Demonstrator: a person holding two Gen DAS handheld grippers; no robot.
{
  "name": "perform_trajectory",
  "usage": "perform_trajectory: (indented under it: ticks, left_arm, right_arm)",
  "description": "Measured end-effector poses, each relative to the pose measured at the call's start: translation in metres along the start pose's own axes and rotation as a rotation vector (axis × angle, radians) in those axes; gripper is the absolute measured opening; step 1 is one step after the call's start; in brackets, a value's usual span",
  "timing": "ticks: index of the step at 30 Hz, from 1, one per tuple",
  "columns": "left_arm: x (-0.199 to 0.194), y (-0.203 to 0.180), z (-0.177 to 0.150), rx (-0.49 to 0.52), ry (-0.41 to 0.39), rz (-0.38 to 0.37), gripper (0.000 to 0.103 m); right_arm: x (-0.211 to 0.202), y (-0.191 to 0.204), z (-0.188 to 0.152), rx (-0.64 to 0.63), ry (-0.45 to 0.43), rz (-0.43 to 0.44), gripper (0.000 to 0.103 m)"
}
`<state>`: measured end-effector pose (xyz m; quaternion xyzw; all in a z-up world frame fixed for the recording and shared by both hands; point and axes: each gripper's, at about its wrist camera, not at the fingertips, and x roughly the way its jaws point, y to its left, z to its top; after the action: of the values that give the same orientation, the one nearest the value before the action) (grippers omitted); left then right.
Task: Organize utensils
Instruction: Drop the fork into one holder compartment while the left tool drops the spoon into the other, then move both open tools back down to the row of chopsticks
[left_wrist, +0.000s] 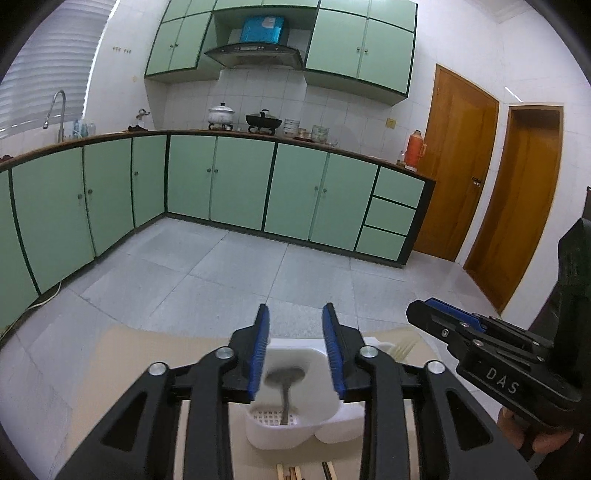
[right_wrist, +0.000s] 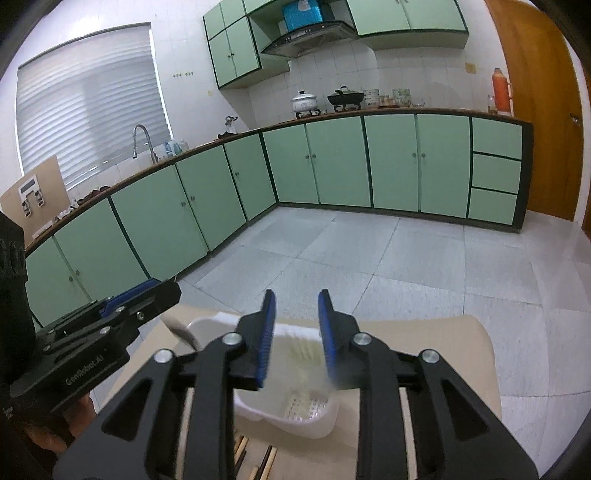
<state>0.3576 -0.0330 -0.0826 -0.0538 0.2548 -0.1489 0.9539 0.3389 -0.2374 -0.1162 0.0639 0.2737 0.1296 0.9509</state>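
Observation:
A white utensil holder (left_wrist: 328, 424) stands on a beige table (left_wrist: 129, 354). A metal spoon (left_wrist: 285, 384) stands in its left compartment, directly beyond my open, empty left gripper (left_wrist: 295, 350). My right gripper (right_wrist: 295, 332) is open and empty above the holder (right_wrist: 325, 413), where a pale fork (right_wrist: 303, 350) stands in the right compartment; the fork's tines also show in the left wrist view (left_wrist: 404, 349). The spoon's bowl (right_wrist: 181, 328) shows at the left. Wooden chopsticks (left_wrist: 291, 472) lie at the table's near edge, also in the right wrist view (right_wrist: 266, 461).
Each gripper sees the other: the right one (left_wrist: 480, 354) at the right, the left one (right_wrist: 110, 325) at the left. Beyond the table are a grey tiled floor (left_wrist: 258, 266), green cabinets (left_wrist: 240, 184) and wooden doors (left_wrist: 517, 203).

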Motion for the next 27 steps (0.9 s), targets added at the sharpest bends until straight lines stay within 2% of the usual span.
perform_trajectory:
  ticks: [3, 6, 8, 9, 10, 11, 13, 18, 21, 27]
  left_arm:
    - [-0.009, 0.0, 0.001, -0.002, -0.01, 0.008, 0.037]
    - [-0.023, 0.0, 0.002, -0.006, -0.021, 0.022, 0.042]
    - [-0.04, 0.0, -0.001, -0.011, -0.035, 0.028, 0.045]
    - [-0.045, 0.0, -0.002, -0.013, -0.038, 0.031, 0.048]
    - [-0.053, 0.0, -0.004, -0.015, -0.038, 0.04, 0.049]
    - [-0.06, -0.001, -0.007, -0.016, -0.038, 0.045, 0.052]
    - [-0.075, -0.003, -0.016, -0.012, -0.039, 0.058, 0.057]
    - [-0.106, -0.009, -0.046, 0.005, -0.015, 0.072, 0.074]
    - [-0.122, -0.008, -0.066, 0.009, 0.015, 0.076, 0.079]
    - [-0.142, -0.007, -0.114, 0.034, 0.101, 0.1, 0.083]
  right_arm:
    - [-0.011, 0.0, -0.002, 0.01, -0.016, -0.006, 0.033]
    - [-0.029, 0.001, -0.002, 0.011, -0.046, -0.025, 0.043]
    - [-0.042, 0.001, -0.004, 0.017, -0.064, -0.044, 0.061]
    - [-0.05, 0.001, -0.006, 0.022, -0.072, -0.054, 0.066]
    - [-0.061, 0.002, -0.01, 0.032, -0.085, -0.065, 0.077]
    - [-0.068, 0.002, -0.013, 0.038, -0.094, -0.074, 0.083]
    - [-0.083, 0.002, -0.022, 0.042, -0.106, -0.085, 0.09]
    - [-0.111, 0.011, -0.052, 0.029, -0.072, -0.102, 0.095]
    - [-0.123, 0.015, -0.073, 0.022, -0.039, -0.103, 0.096]
    - [-0.134, 0.027, -0.117, 0.024, 0.041, -0.113, 0.098]
